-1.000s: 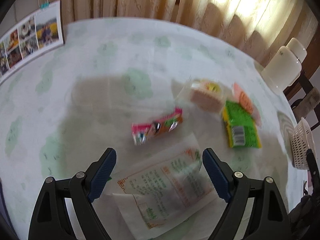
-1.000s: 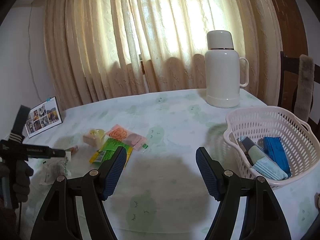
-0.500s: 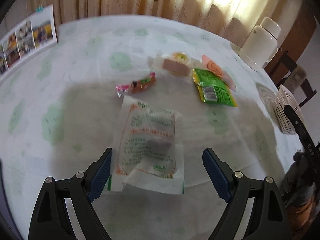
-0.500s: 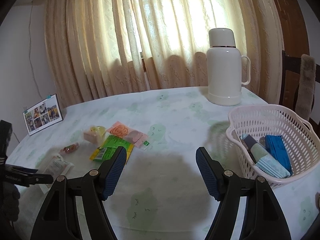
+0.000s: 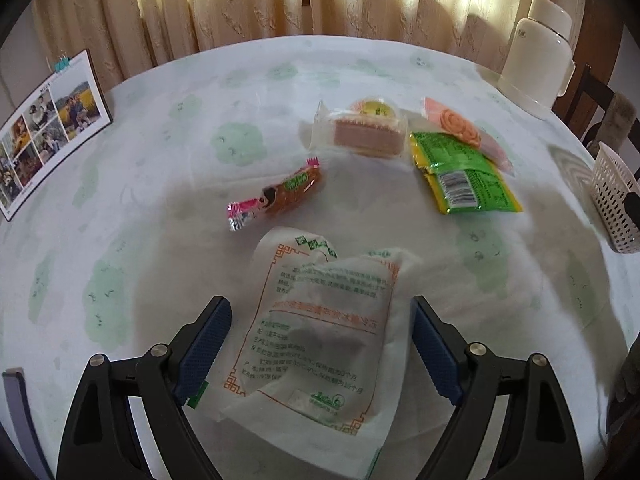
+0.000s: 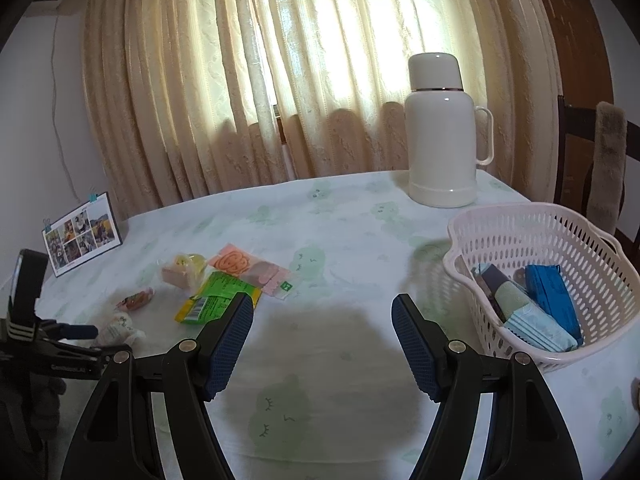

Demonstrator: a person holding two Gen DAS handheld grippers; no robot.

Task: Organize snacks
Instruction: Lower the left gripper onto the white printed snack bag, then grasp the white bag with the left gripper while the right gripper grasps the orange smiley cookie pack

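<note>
From the left wrist we look steeply down, close over the table (image 5: 280, 64); from the right, low across it, sharing the snacks (image 6: 218, 304).

Packets (image 6: 218, 300) lie left on table (image 6: 340, 240); basket (image 6: 580, 236) right.

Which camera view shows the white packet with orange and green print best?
The left wrist view: the white packet fills the foreground between the open left tool, and its print is visible. In the right wrist view the packet is small, far left and partly hidden behind the left tool.
</note>
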